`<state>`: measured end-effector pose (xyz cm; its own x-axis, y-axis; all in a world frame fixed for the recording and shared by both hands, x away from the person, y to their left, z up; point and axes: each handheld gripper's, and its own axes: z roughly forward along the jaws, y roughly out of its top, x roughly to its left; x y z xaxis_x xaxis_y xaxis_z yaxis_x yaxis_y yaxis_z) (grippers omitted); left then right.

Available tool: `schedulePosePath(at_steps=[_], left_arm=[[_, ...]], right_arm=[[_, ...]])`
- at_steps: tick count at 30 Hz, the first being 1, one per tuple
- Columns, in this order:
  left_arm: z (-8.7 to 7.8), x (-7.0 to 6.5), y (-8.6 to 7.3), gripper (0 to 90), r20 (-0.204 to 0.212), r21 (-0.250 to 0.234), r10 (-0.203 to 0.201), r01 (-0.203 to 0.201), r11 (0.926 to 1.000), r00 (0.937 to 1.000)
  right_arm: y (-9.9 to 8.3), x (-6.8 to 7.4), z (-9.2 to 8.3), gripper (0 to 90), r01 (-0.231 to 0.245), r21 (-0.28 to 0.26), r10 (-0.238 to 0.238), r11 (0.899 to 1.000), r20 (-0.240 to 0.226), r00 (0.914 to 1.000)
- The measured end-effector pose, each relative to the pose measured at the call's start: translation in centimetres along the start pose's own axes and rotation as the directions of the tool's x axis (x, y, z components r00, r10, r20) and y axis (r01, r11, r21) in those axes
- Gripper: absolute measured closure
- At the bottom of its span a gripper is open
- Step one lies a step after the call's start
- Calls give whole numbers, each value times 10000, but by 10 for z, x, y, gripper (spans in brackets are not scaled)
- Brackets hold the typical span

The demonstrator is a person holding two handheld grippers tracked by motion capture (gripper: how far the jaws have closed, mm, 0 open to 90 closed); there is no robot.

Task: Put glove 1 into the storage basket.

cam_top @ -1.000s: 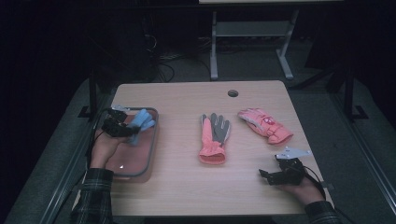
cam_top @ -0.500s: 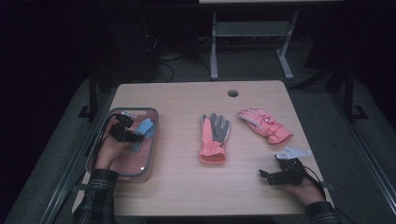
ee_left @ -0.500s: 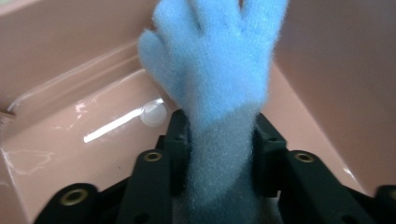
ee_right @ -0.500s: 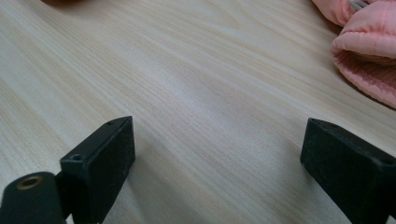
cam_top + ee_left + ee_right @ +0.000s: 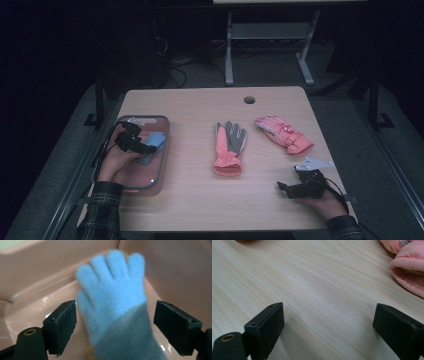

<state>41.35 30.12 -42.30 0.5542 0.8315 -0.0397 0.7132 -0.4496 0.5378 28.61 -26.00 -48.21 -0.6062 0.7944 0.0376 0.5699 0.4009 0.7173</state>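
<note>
One blue glove (image 5: 112, 302) lay in the pink tray (image 5: 162, 150) at the left of the tabletop (image 5: 200, 205), its fuzzy fingers pointing toward the tray's far wall and its grey cuff toward the left hand-held gripper (image 5: 150, 146). That gripper's jaws had just been opening and stood spread on either side of the cuff; the glove was between the pads (image 5: 63, 325) but apart from both, so nothing was pinched. A second ago the same gripper was over the far end of the tray with the blue glove at its jaws; by this moment it sat a little nearer in the tray, with the glove resting on the tray floor.

By my reading the blue glove had been dropped off, and that part of the sorting looked finished.

Two more gloves waited outside the tray: a pink and grey glove (image 5: 229, 147) at the middle of the tabletop and a padded pink glove (image 5: 283, 133) farther right, well apart from the tray. The right hand-held gripper (image 5: 287, 189) rested near the right edge, jaws spread over bare wood and holding nothing, with the padded pink glove's cuff (image 5: 409, 270) just beyond it. Either glove would likely be the next pick.
</note>
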Motion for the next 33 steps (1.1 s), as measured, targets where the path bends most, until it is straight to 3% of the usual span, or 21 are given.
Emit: schedulePosePath(at_steps=[5, 7, 13, 15, 22, 23, 28, 30, 33], left_arm=[[-16, -3, 4, 159, 36, -337, -28, 29, 9994, 10000], [-22, -6, 7, 159, 225, -587, -120, 133, 9982, 9997], [-42, -26, 20, 152, 928, -1243, 154, -38, 9922, 9956], [-50, -38, 27, 144, 1309, -1544, 366, -160, 9879, 9907], [-58, -68, 40, 136, 2075, -2168, 753, -292, 9758, 9753], [-58, -68, 40, 137, 2075, -2168, 753, -292, 9758, 9753], [-55, -96, 46, 137, 2370, -2062, 1385, -896, 9744, 9616], [-54, -105, 47, 137, 2529, -2144, 1507, -965, 9720, 9557], [-52, -115, 48, 138, 2603, -2205, 1621, -1048, 9697, 9518]], right_arm=[[0, 0, 0, 93, -6, 4, 6, 10000, -1, 10000], [0, 0, 0, 94, 28, 12, -28, 10000, 3, 10000], [0, 0, 0, 93, 22, 11, -22, 10000, -1, 10000], [0, 0, 0, 93, 23, 7, -23, 10000, -4, 10000], [0, 0, 0, 93, 21, 5, -21, 10000, -9, 10000], [0, 0, 0, 93, 21, 5, -21, 10000, -9, 10000], [0, 0, 0, 94, 49, 3, -49, 10000, -21, 10000], [0, 0, 0, 93, 8, 0, -8, 10000, -30, 10000], [0, 0, 0, 93, 41, 3, -41, 10000, -23, 10000]])
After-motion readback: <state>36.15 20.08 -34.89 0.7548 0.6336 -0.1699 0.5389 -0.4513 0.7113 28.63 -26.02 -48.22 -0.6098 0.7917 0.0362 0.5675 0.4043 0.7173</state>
